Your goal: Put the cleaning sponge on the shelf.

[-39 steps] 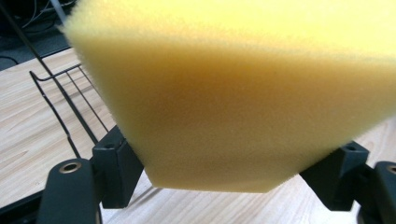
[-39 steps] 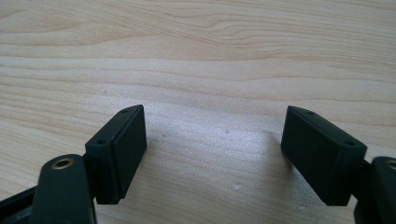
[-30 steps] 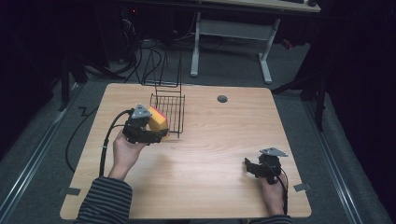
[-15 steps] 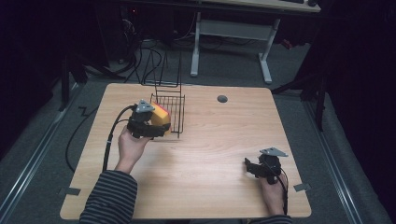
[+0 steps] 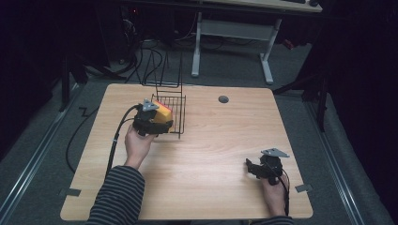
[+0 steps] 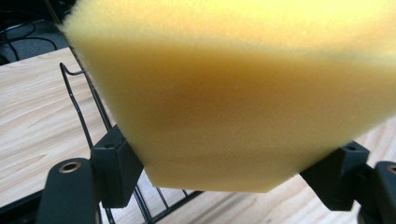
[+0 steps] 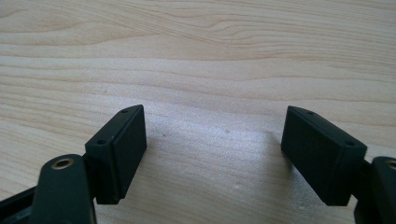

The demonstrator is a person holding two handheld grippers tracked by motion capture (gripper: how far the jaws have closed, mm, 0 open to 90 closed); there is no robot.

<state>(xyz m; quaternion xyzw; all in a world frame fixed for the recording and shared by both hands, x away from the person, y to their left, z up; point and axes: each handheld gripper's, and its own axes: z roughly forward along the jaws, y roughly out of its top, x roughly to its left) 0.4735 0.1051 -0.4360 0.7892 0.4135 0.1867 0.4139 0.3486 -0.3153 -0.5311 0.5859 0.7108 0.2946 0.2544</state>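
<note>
Left gripper [image 5: 157, 123] has its fingers [image 6: 116, 170] clamped on a yellow sponge [image 6: 233, 93], squeezing it from both sides, right at the near-left edge of the black wire basket [image 5: 176, 115] on the tabletop [image 5: 211, 154]. In the left gripper view the basket's wires run just beneath the sponge. Over on the near right, well apart, the right gripper [image 7: 212, 156] rests low over bare wood, fingers [image 7: 122, 149] spread wide, nothing between them.
</note>
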